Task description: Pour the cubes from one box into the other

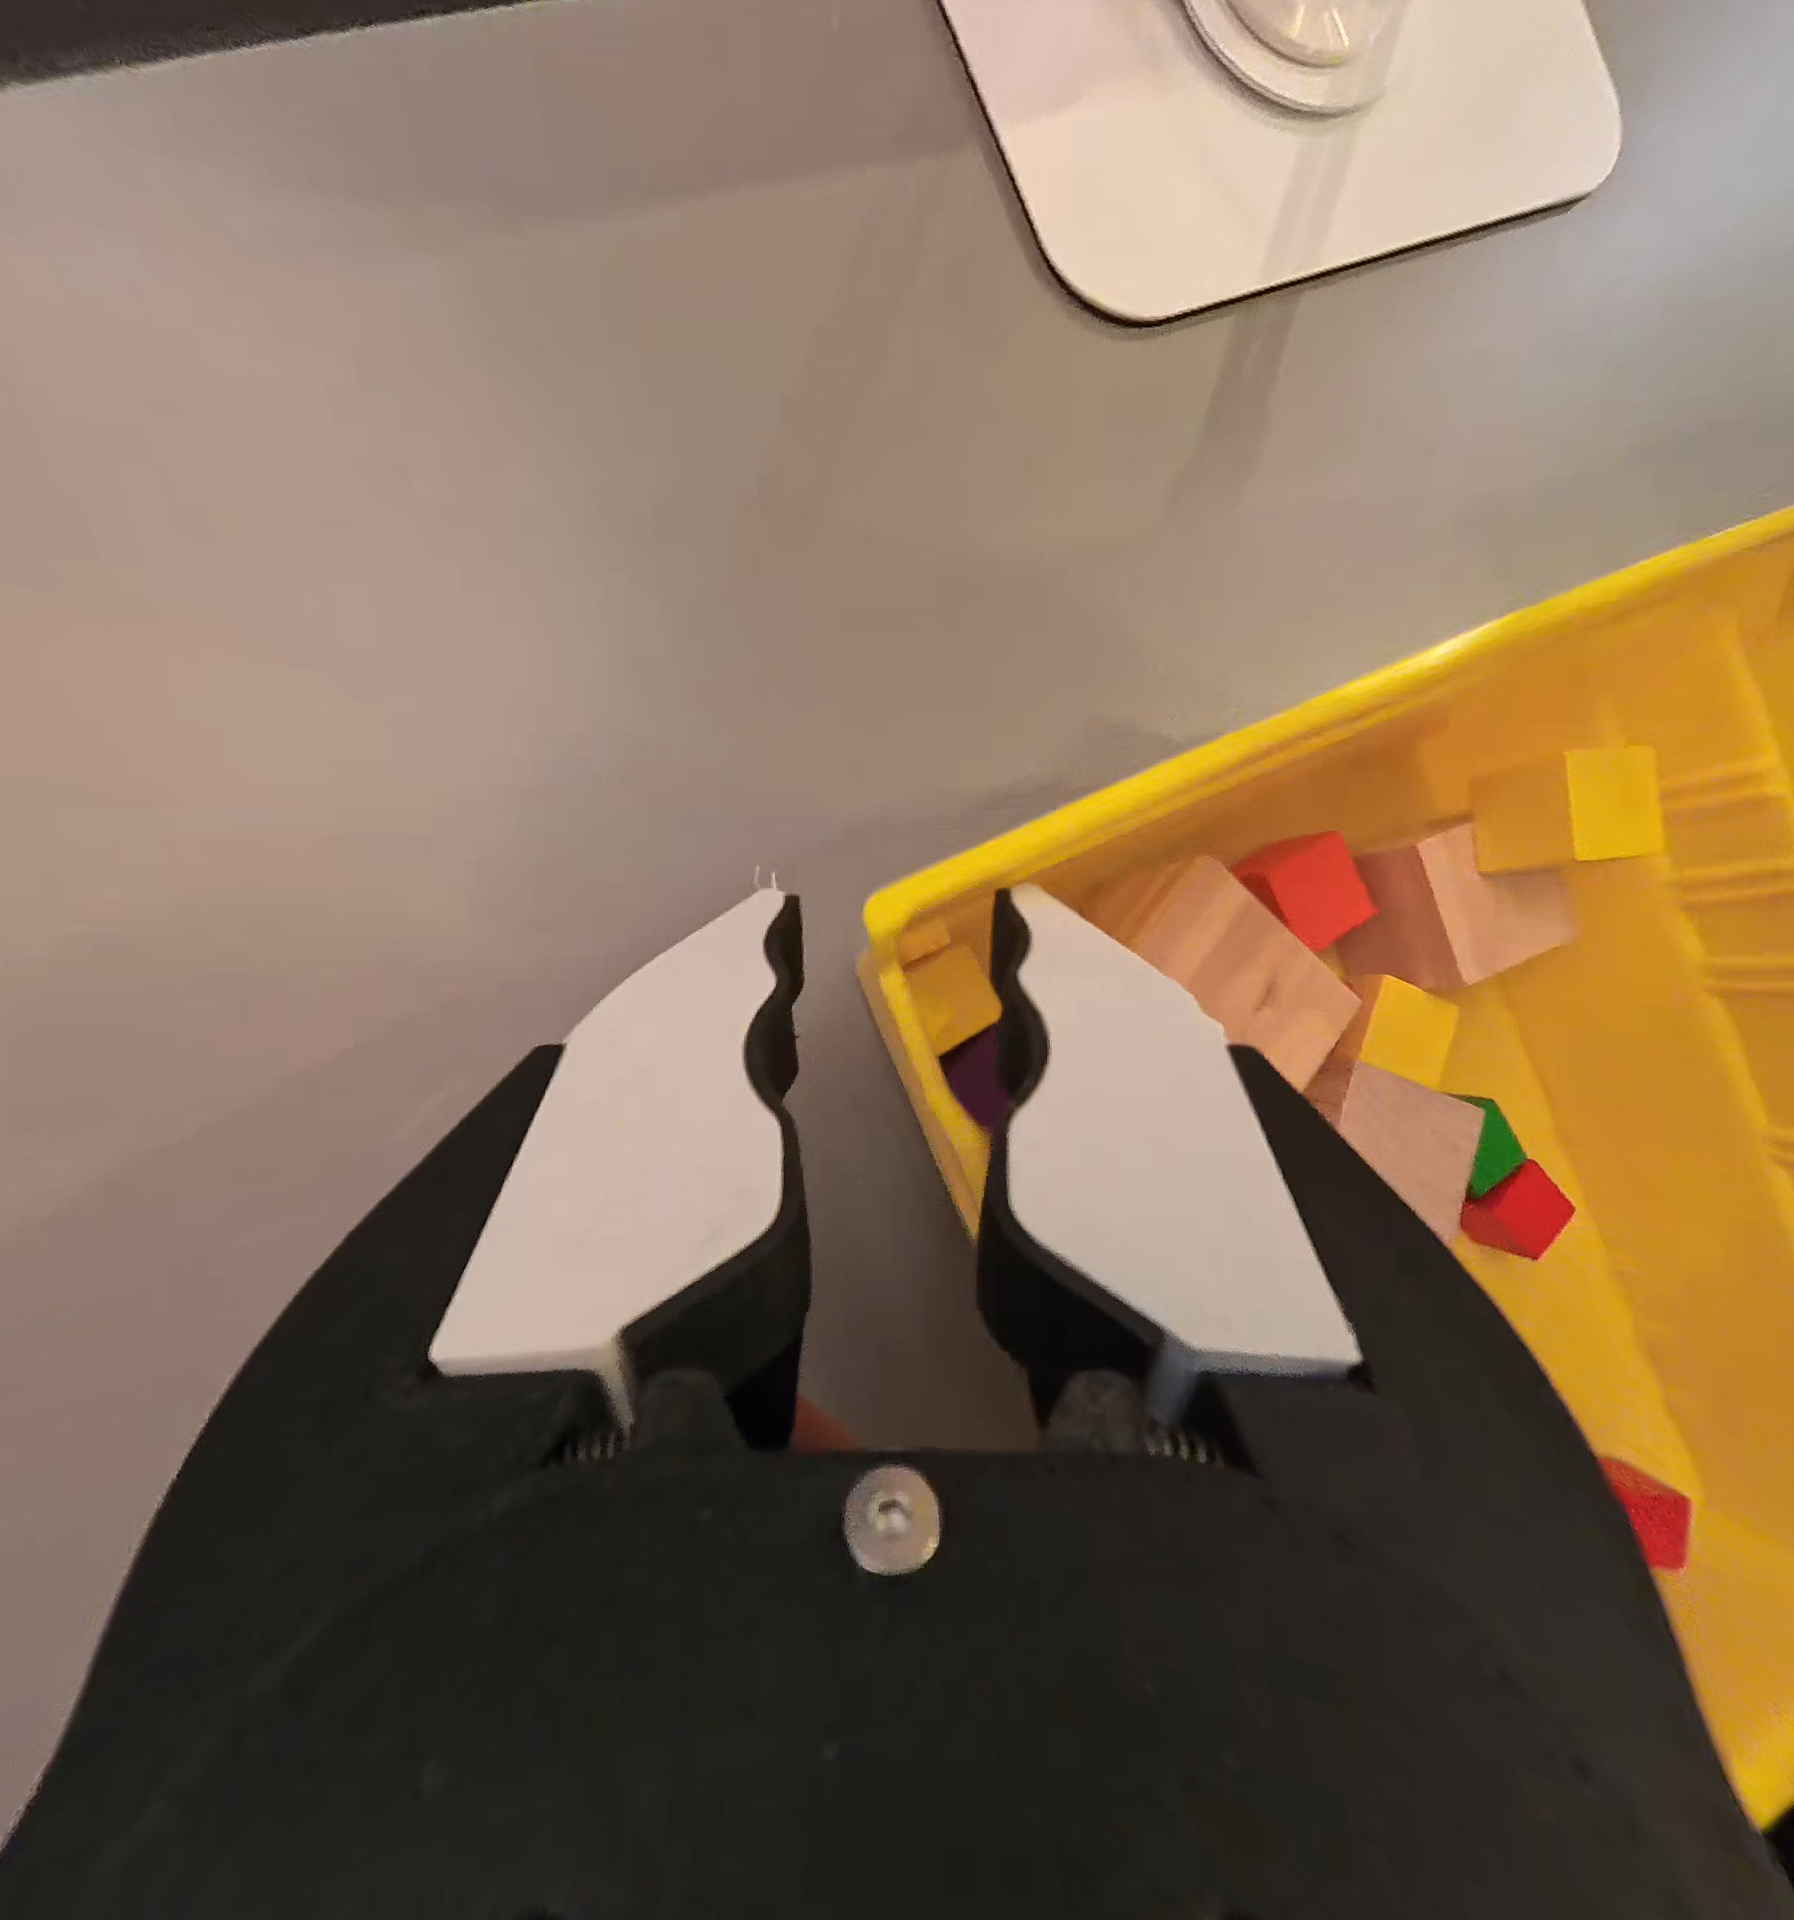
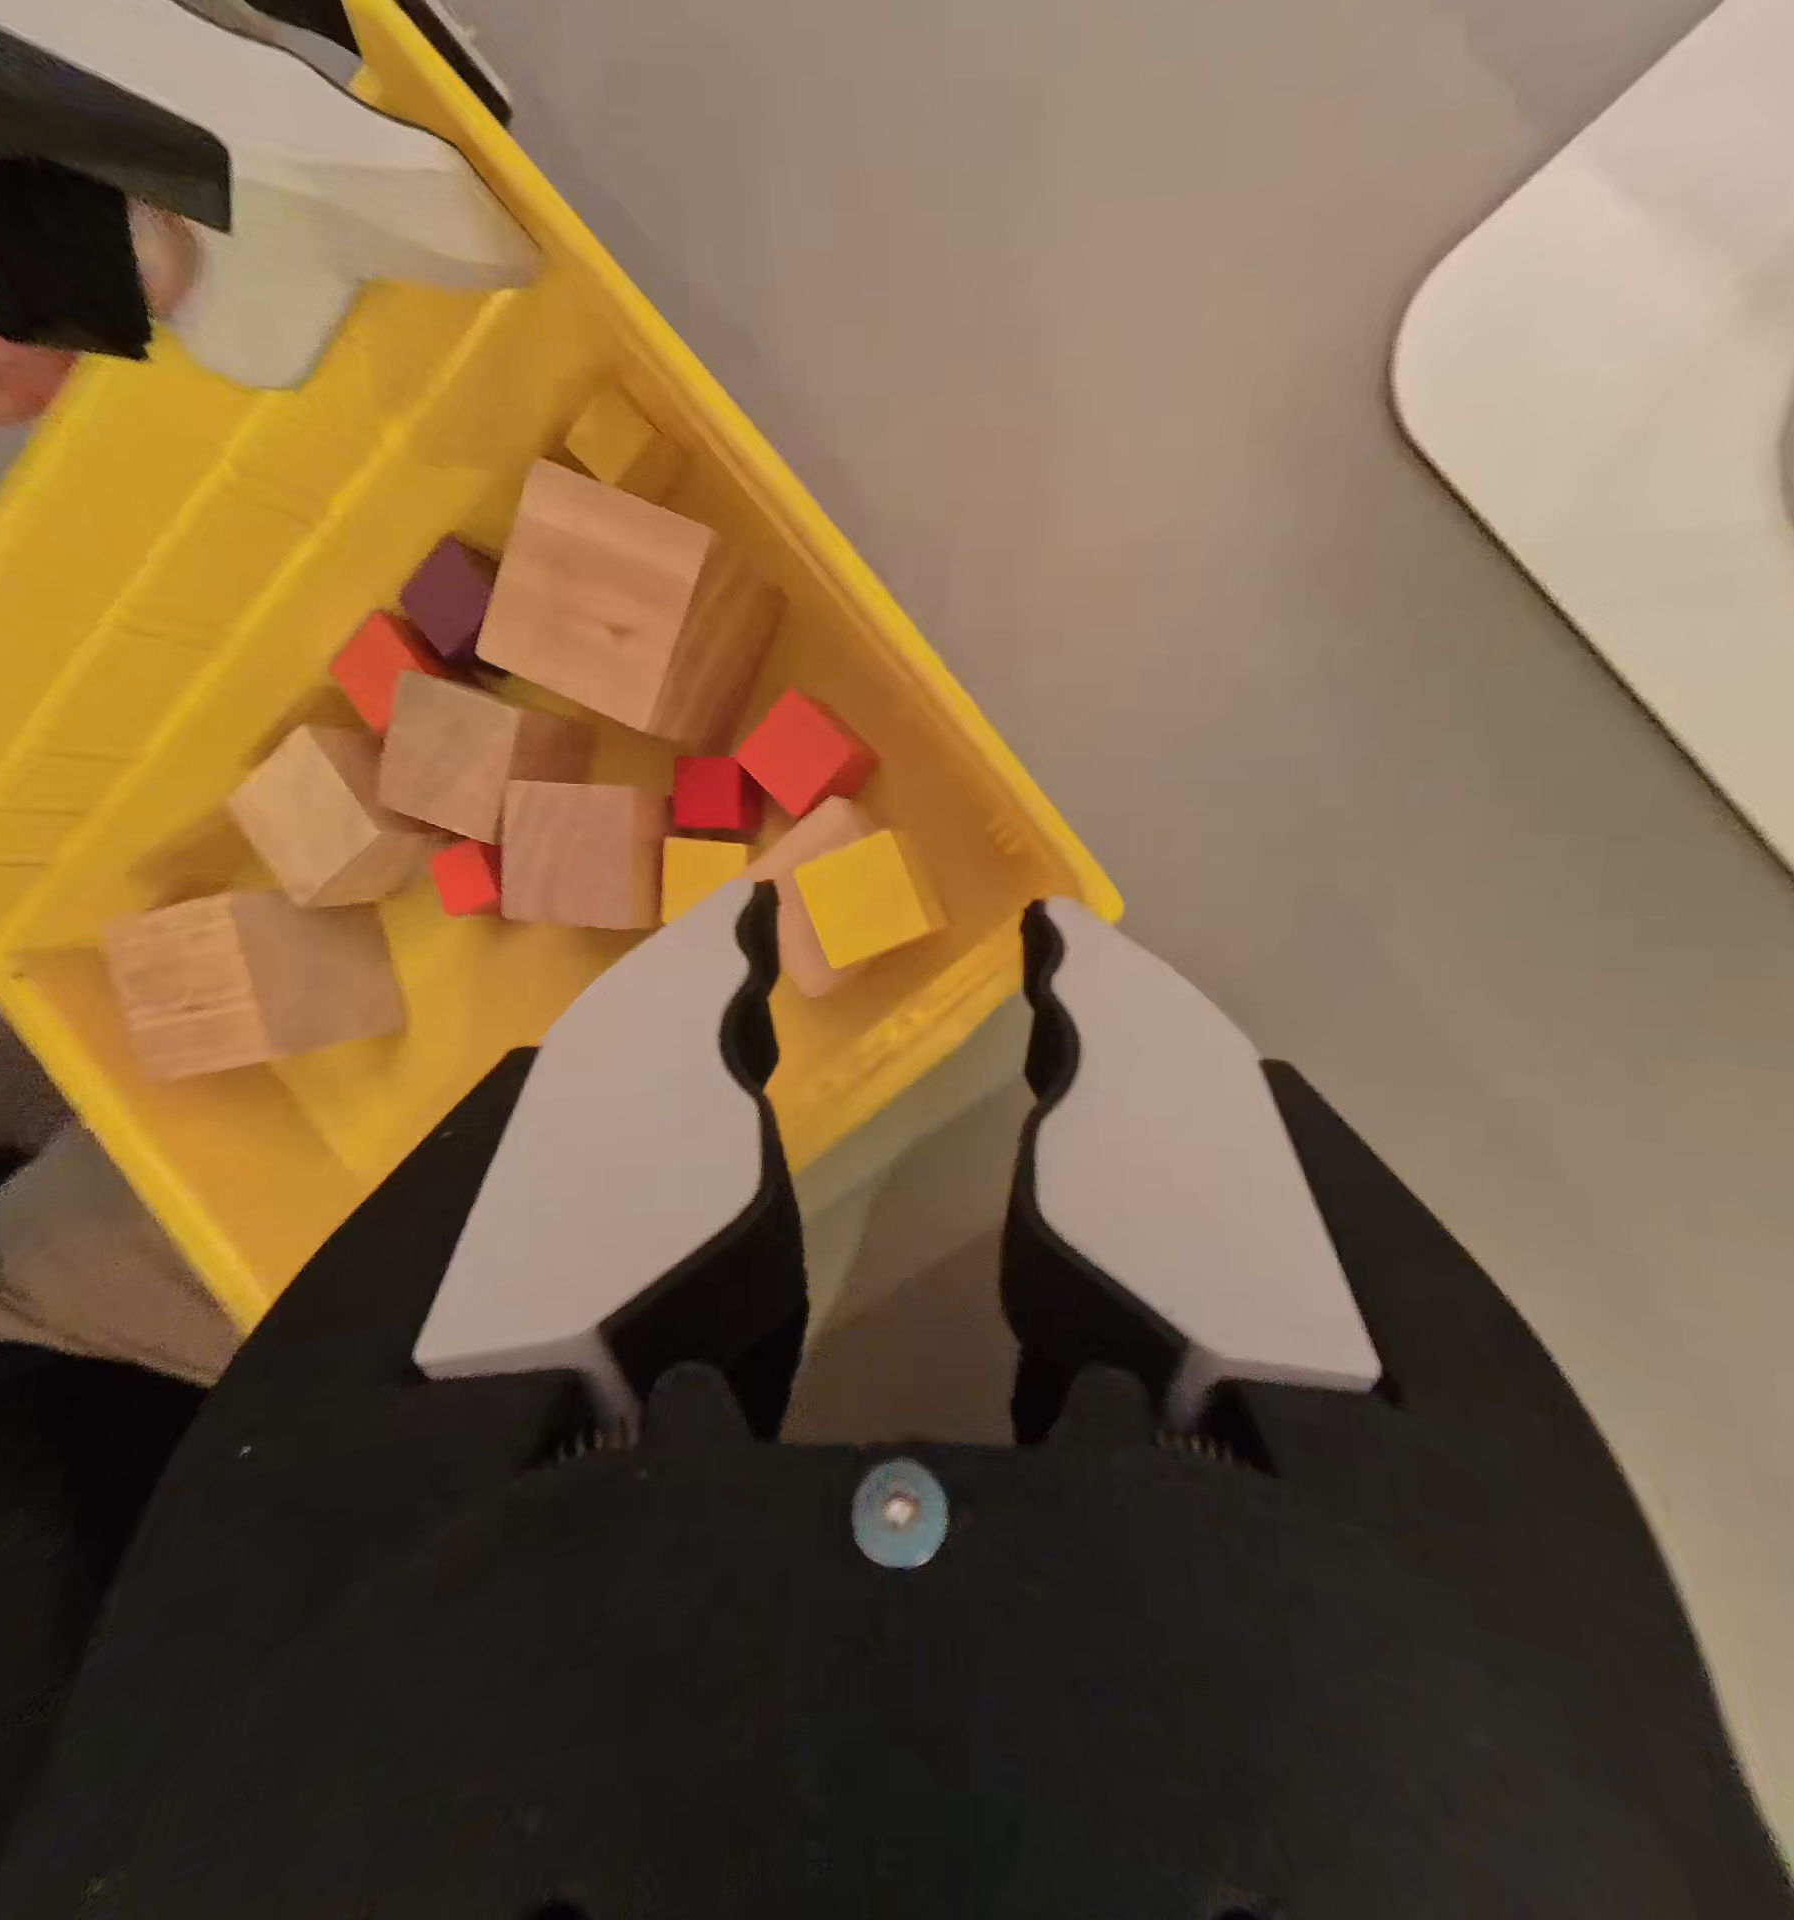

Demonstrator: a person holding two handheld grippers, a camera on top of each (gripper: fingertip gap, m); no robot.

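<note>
We've got the yellow box [image 2: 249,540] at both ends: left gripper [image 1: 898,909] straddles its wall at one corner, right gripper [image 2: 893,909] straddles the opposite end wall; whether either actually pinches, can't tell. Box looks tilted above the desk [image 1: 353,623], cubes [image 2: 602,727] piled inside. Best to tip slowly w/ both ends level. Count, right wrist view: approx 7 plain wood, 4 red/orange, 3 yellow, 1 purple; left view adds 1 green. Second box not visible.

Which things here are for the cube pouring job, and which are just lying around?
For the job:
yellow box
cubes, wooden and coloured, inside it
left tool, straddling the box's wall
right tool, straddling another wall

Just lying about:
white board on the grey table
clear round thing on the board
</note>
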